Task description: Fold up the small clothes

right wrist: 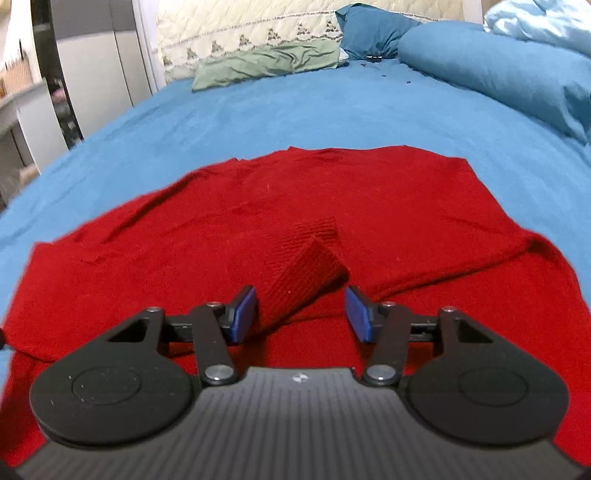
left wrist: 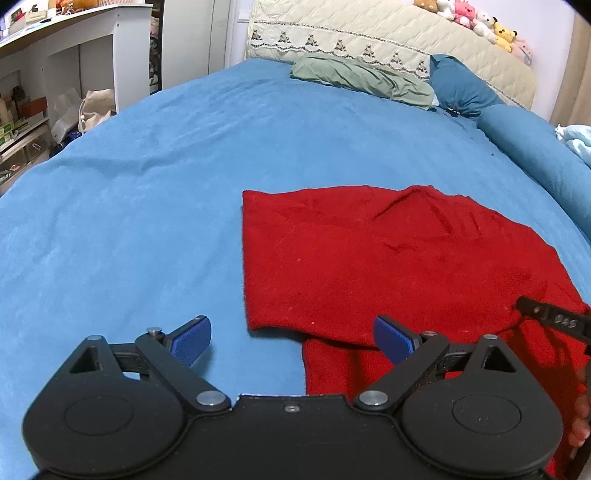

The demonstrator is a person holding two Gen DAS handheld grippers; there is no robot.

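A red knit garment lies partly folded on the blue bed sheet. My left gripper is open and empty, low over the sheet at the garment's near left corner. In the right wrist view the garment fills the foreground, with a ribbed cuff raised in a peak. My right gripper is open, its blue pads on either side of that cuff without clamping it. Part of the right gripper shows at the right edge of the left wrist view.
A green pillow, a dark blue pillow and a rolled blue duvet lie at the head and right of the bed. A quilted headboard carries plush toys. White shelves stand to the left.
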